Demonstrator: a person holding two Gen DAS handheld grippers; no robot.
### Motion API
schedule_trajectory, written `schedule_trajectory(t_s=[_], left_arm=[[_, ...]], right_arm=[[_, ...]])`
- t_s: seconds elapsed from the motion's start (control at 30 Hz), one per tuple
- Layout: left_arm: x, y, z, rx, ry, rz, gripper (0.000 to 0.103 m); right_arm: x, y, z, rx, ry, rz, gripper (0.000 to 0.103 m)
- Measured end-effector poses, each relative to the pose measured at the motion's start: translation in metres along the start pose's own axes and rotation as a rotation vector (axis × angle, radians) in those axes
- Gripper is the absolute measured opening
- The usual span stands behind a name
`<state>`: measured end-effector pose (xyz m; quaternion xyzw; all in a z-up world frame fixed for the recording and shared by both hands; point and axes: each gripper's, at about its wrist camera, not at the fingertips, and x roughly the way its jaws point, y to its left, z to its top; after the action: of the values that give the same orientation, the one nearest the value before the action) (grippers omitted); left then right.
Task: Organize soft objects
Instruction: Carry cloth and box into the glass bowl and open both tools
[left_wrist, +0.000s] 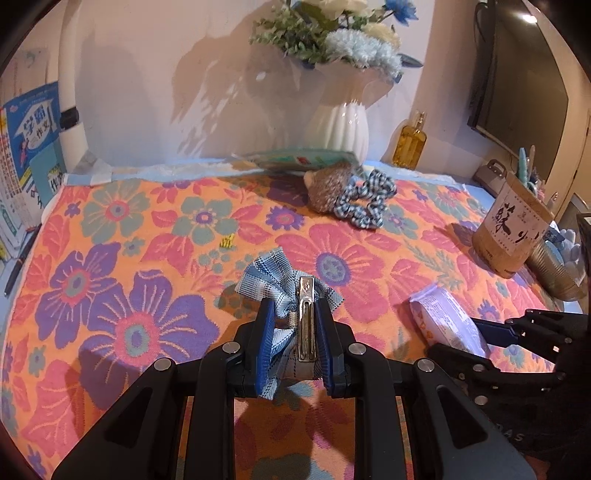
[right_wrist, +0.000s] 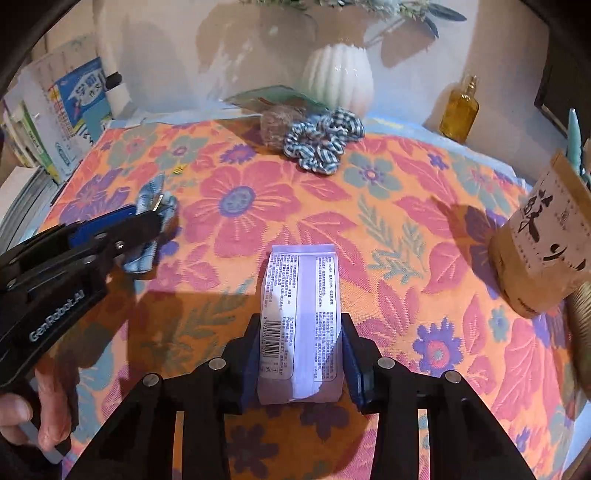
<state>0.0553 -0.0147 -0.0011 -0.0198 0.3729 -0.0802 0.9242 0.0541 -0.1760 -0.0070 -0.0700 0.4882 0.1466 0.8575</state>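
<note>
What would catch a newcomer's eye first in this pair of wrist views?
The loud orange cloth with pink and purple flowers covering the table. In the foreground, the left gripper is shut on a blue plaid fabric bow with a metal clip, and the right gripper has a pale purple tissue packet between its fingers. At the back, a ribbed white vase of blue and white flowers stands behind a blue gingham scrunchie.

1. The left wrist view looks forward and steeply down along the left tongs, close above the flowered surface, facing the back wall and a white vase.
2. The right wrist view looks down along the right tongs, equally close, facing the same wall.
3. Both share the vase, a checked scrunchie, an amber bottle, and each other's tongs at the frame edges.
</note>
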Motion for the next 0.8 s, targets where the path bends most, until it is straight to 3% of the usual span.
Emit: schedule_trajectory(t_s=[0.17,0.37,0.6,0.7,0.8], left_arm=[[-0.03,-0.016,0.011,-0.003,-0.065,-0.043,0.019],[-0.079,-0.07,0.049,0.078,-0.192,-0.097,0.019],[-0.114,-0.169,0.09,0.187,-0.288,-0.241,0.019],[-0.122,-0.217,0.107,0.241,-0.294,-0.323,0.019],[-0.116,-0.265,0.118,0.314,-0.282,-0.352,0.019]], right_arm=[[-0.038,-0.021,-0.001,0.048,-0.087,0.022,0.038],[-0.106,-0.072,0.003,0.164,-0.249,0.035,0.038],[-0.17,-0.147,-0.011,0.302,-0.382,-0.02,0.038],[-0.189,-0.189,-0.022,0.373,-0.42,-0.071,0.038],[-0.202,-0.238,-0.034,0.472,-0.445,-0.111,0.038]])
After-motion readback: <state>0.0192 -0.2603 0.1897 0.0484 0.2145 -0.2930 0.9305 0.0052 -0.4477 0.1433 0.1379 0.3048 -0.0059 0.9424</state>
